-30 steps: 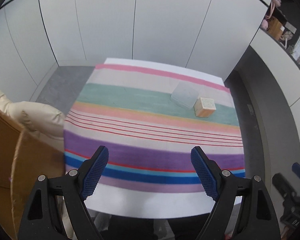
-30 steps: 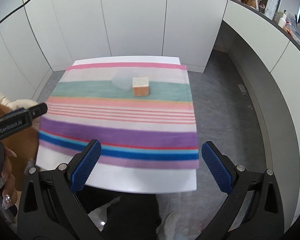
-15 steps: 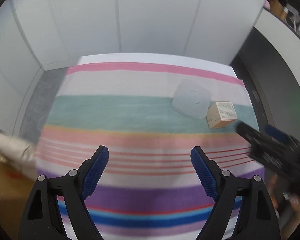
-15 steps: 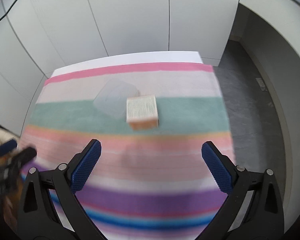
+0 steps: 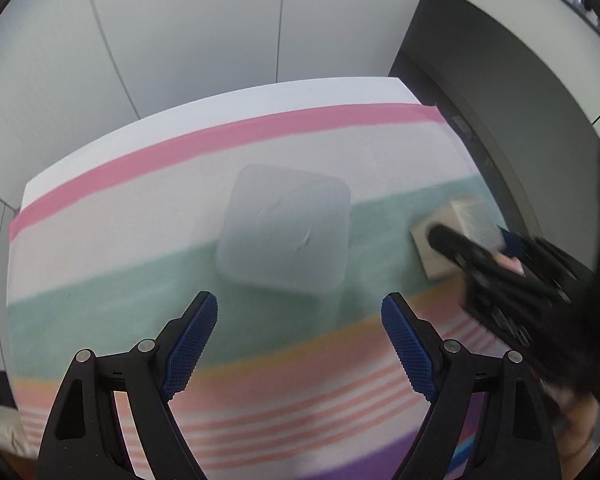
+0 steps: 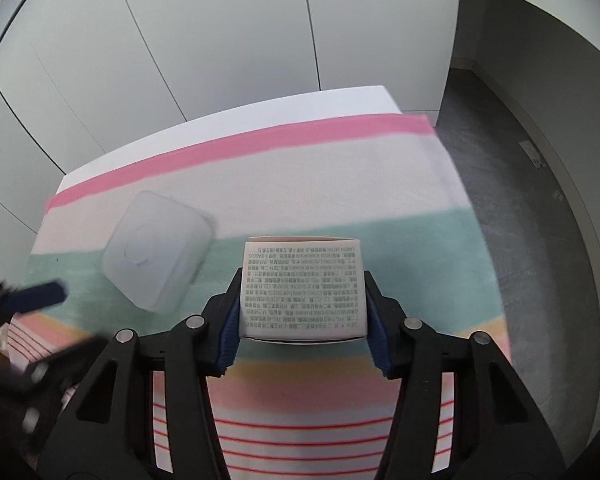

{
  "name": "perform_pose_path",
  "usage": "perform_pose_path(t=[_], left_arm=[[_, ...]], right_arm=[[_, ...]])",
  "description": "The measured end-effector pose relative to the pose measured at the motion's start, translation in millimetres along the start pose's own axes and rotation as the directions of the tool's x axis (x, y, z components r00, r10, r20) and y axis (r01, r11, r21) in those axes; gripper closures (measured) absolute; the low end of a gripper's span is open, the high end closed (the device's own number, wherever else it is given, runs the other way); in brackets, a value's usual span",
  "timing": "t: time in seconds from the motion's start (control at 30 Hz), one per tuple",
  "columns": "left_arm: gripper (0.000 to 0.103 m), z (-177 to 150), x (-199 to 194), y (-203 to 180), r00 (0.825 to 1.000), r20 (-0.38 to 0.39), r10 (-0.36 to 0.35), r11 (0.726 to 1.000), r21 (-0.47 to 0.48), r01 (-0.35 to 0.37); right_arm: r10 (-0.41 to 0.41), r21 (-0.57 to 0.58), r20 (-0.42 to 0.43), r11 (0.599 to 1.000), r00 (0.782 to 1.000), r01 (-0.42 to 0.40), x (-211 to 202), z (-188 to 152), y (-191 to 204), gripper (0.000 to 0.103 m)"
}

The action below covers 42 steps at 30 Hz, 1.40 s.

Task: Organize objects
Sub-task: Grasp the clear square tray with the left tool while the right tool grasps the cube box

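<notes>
— Tools first: what are they doing?
— Right tool clamps the small white printed carton; left tool gapes before the frosted square plastic container.
— Underneath?
— Striped pastel cloth on a white tabletop; white wall panels, grey floor.

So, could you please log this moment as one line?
right gripper: shut on printed box | left gripper: open, before translucent container | surface: striped cloth

Container left of box, both on cloth
</notes>
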State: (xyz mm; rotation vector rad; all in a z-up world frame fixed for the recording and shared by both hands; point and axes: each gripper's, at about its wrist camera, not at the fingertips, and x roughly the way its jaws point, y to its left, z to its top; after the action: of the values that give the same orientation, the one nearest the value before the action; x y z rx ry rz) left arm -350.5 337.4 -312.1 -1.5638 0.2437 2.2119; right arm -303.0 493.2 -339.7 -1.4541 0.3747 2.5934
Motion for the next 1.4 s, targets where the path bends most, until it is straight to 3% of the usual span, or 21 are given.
perform_pose_path(t=[0.1,0.23,0.4,0.63,0.83,0.9,1.0,1.07,1.13,1.27,1.33,1.4], left_arm=[[0.017,17,18,-7,1.000,-0.017,0.012,1.000,0.003,-0.012],[0.009,33,30,-14,0.996,-0.004,0.093,0.995,0.039,-0.093],[0.008,35,36,-22,0.990,-0.003,0.143,0.984,0.110,-0.142],[0.007,45,34,-7,0.992,-0.009,0.129,0.987,0.093,-0.128],[0.007,52,21,-6,0.986,0.020,0.164,0.973,0.161,-0.165],[0.006,56,15,-2,0.989,0.012,0.146,0.969,0.201,-0.146],[0.001,55,27,2,0.991,-0.123,0.058,0.959,0.284,-0.021],[0.000,51,41,6,0.983,-0.171,0.068,0.950,0.313,-0.011],[0.000,44,59,13,0.971,-0.231,0.055,0.955,0.295,0.017],[0.001,33,76,20,0.986,-0.158,0.044,0.967,0.254,-0.002],[0.013,31,81,27,0.993,-0.108,0.047,0.981,0.194,-0.025],[0.013,29,89,34,0.994,-0.105,0.030,0.991,0.136,-0.016]], right_arm=[[0.021,0.007,-0.002,1.000,1.000,-0.021,-3,-6,-9,0.049],[0.024,-0.010,0.001,1.000,1.000,-0.024,-8,-4,-17,0.049],[0.004,-0.048,0.007,0.999,1.000,-0.004,-9,-5,-11,0.049],[0.030,-0.041,0.005,0.999,1.000,-0.030,-9,-4,-16,0.048],[0.037,-0.057,0.003,0.998,0.999,-0.037,-8,-6,-14,0.047],[0.038,-0.061,0.003,0.997,0.999,-0.038,-8,-6,-13,0.047],[0.046,-0.061,0.003,0.997,0.999,-0.046,-8,-6,-13,0.047],[0.050,-0.062,0.001,0.997,0.999,-0.049,-8,-8,-12,0.047],[0.049,-0.063,0.001,0.997,0.999,-0.049,-7,-8,-11,0.046],[0.060,-0.056,-0.019,0.997,0.998,-0.061,-1,-10,-11,0.046],[0.054,-0.064,-0.023,0.996,0.998,-0.055,1,-12,-9,0.046],[0.045,-0.076,-0.022,0.996,0.999,-0.047,1,-13,-7,0.046]])
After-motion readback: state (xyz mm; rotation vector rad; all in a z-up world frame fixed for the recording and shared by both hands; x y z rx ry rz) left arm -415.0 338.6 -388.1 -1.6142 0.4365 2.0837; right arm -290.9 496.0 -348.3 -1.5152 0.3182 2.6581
